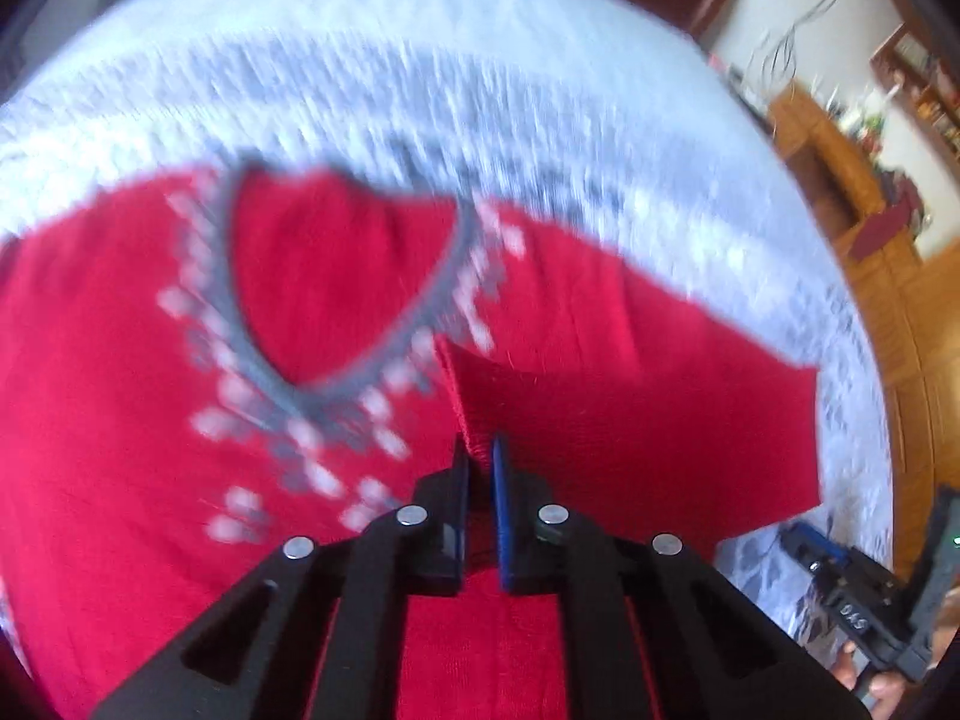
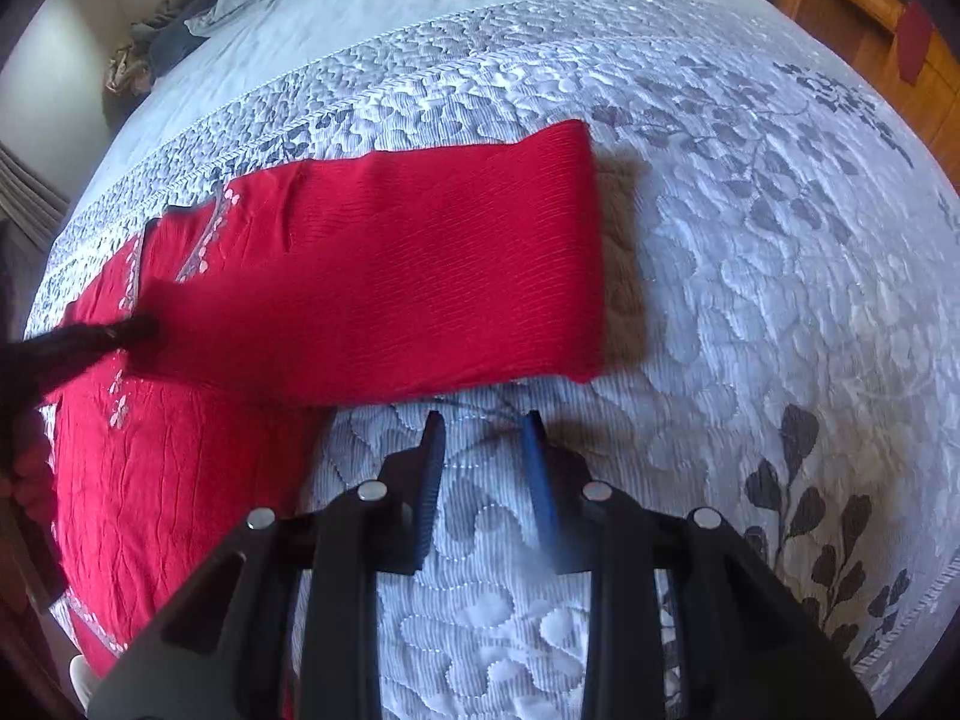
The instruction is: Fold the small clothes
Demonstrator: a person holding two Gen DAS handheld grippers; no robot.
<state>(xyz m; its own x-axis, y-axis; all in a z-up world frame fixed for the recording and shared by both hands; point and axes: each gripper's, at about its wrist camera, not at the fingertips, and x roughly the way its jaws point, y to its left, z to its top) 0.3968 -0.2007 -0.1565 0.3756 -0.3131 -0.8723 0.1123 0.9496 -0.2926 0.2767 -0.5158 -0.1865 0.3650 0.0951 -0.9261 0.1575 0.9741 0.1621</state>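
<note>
Red crinkled-fabric top with a grey-trimmed V neckline and pale floral embroidery [image 1: 150, 396] lies flat on the pale grey quilted bedspread with a leaf pattern [image 2: 780, 276]; one sleeve [image 2: 420, 264] stretches sideways across the quilt, its cuff end free.

Left gripper [image 1: 480, 468]: jaws pinched tight on a raised ridge of red fabric near the base of that sleeve, just beside the neckline; left wrist view is motion-blurred, so how many layers are caught cannot be told.

Right gripper [image 2: 483, 429]: jaws part-way apart, nothing between them; tips hover over bare quilt just beside the sleeve's near edge, not touching cloth.

Risks, as judged:
- left pinch looks shallow, only a narrow fold between the pads; a quick lift could let it slip out;
- if both layers are caught, the body will drag along with the sleeve and the fold will bunch;
- right jaws are aimed at quilt, not sleeve; closing here could grab bedspread, or miss the edge altogether;
- crinkled fabric stretches, so uneven pull between the two hands may skew the sleeve line;
- embroidery near the left pads could snag.
</note>
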